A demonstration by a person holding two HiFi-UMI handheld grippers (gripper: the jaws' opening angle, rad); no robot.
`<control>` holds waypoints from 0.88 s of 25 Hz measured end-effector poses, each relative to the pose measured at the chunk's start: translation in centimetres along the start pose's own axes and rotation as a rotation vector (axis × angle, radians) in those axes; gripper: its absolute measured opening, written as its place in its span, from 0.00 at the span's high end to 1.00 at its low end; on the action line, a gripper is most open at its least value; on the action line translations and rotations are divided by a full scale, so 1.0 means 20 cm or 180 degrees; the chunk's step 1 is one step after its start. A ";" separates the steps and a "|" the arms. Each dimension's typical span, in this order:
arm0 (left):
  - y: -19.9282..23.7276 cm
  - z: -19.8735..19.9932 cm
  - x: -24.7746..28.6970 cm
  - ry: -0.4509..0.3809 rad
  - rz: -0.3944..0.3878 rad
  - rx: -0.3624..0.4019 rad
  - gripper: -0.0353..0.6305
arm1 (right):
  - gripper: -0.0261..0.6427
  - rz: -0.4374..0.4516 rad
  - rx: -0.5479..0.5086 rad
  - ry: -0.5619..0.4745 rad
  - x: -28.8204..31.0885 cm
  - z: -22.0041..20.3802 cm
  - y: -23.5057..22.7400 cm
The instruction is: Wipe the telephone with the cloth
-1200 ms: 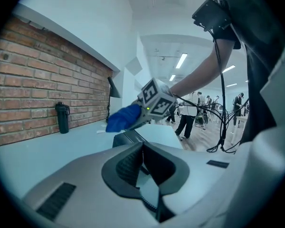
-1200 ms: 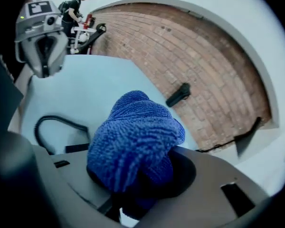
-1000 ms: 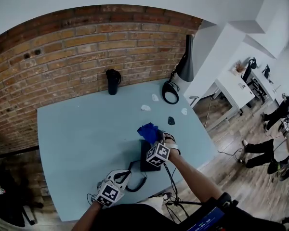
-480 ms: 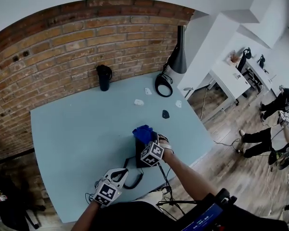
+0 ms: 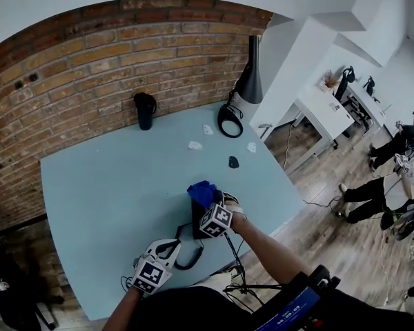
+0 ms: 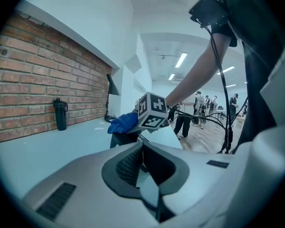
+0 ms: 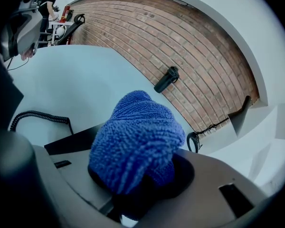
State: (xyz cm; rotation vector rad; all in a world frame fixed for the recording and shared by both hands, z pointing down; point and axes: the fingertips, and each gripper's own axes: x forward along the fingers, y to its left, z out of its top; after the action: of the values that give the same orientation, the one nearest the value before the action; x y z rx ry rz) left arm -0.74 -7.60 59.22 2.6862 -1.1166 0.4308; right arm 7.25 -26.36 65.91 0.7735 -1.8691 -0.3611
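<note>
A black telephone (image 5: 197,218) sits near the table's front edge, its coiled cord (image 5: 191,256) looping toward me. My right gripper (image 5: 208,204) is shut on a bunched blue cloth (image 5: 203,191), which rests on the telephone's far end. In the right gripper view the cloth (image 7: 133,137) fills the jaws of the right gripper (image 7: 133,177), with the telephone (image 7: 71,144) and the cord (image 7: 38,118) beneath. My left gripper (image 5: 166,249) hovers left of the telephone by the cord. In its own view the left gripper (image 6: 143,147) has its tips together, holding nothing, facing the cloth (image 6: 123,122).
A black bottle (image 5: 144,110) stands at the back by the brick wall (image 5: 90,54). A black lamp (image 5: 249,81) with a ring base (image 5: 228,123) is at the back right. Small white scraps (image 5: 194,145) and a dark piece (image 5: 233,161) lie beyond the telephone. People stand right of the table.
The head view has shifted a little. The right gripper keeps the cloth on the telephone's far end, and the left gripper stays by the cord.
</note>
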 end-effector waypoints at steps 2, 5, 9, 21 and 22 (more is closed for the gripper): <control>0.00 0.00 0.00 0.0001 -0.0010 0.0002 0.91 | 0.72 -0.0001 -0.0001 0.0005 0.00 0.00 0.01; -0.01 -0.01 0.01 0.0005 -0.0026 0.0014 0.91 | 0.72 -0.0002 0.0017 0.0006 0.00 0.00 0.01; -0.01 0.01 0.01 -0.0015 -0.0043 -0.0009 0.91 | 0.72 0.0009 0.0071 0.0021 -0.01 -0.01 0.03; -0.01 -0.01 0.02 0.0037 -0.0059 0.0022 0.91 | 0.72 -0.0001 0.0167 -0.0002 -0.02 -0.03 0.05; -0.01 -0.01 0.02 0.0043 -0.0058 0.0036 0.91 | 0.72 -0.0003 0.0182 -0.0003 -0.02 -0.02 0.06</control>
State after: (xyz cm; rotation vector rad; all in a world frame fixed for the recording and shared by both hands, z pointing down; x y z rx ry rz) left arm -0.43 -7.69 59.61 2.6971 -1.0884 0.4529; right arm 7.36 -25.19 66.56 0.8128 -1.8869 -0.3100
